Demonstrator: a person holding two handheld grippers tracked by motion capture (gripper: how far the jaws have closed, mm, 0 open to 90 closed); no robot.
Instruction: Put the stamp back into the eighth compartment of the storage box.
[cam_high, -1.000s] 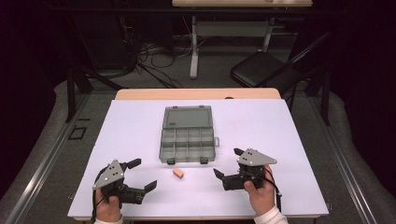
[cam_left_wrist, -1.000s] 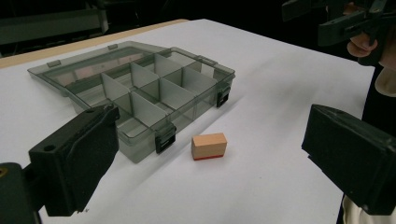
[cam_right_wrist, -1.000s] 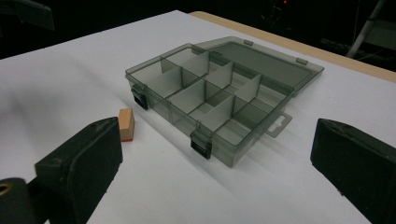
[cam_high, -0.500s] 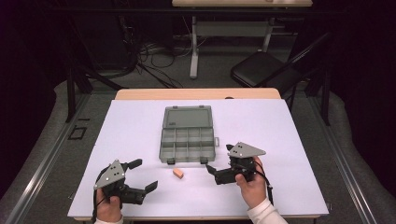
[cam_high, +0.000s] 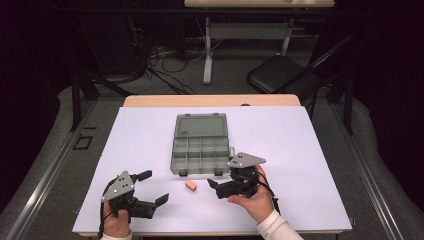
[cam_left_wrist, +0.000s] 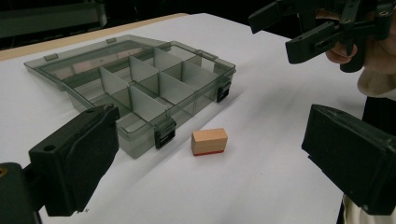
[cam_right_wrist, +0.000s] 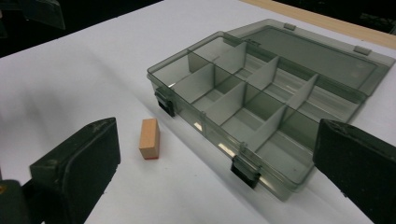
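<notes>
High view shows my right gripper (cam_high: 214, 186) hanging just beside the small wooden block (cam_high: 190, 185), which lies on the white table (cam_high: 310, 150) close in front of the open compartment box (cam_high: 201, 145), near its front edge between the two black latches. Taking the box as the clock's centre, the block sits at about 6 o'clock, the right gripper at roughly 5 and my left gripper (cam_high: 153, 187) well off at 7. Both claws are released: in the right gripper view the two black jaws stand wide apart with nothing between them, and the left gripper view shows the same spread, with the block (cam_left_wrist: 209, 141) ahead of it and the other gripper (cam_left_wrist: 299, 28) up at 1 o'clock. I judge the step in hand to be the right gripper's approach for a pick. In the right gripper view the block (cam_right_wrist: 150, 138) stands near the left jaw, not centred, so I would slide the hand toward 9 o'clock of that view until the block sits midway. It is longer than wide, so I would close across its narrow sides, low enough to grip its faces squarely. The box wall (cam_right_wrist: 201, 126) is near, so I would keep the far jaw off the latch. Left hand should hold off.
</notes>
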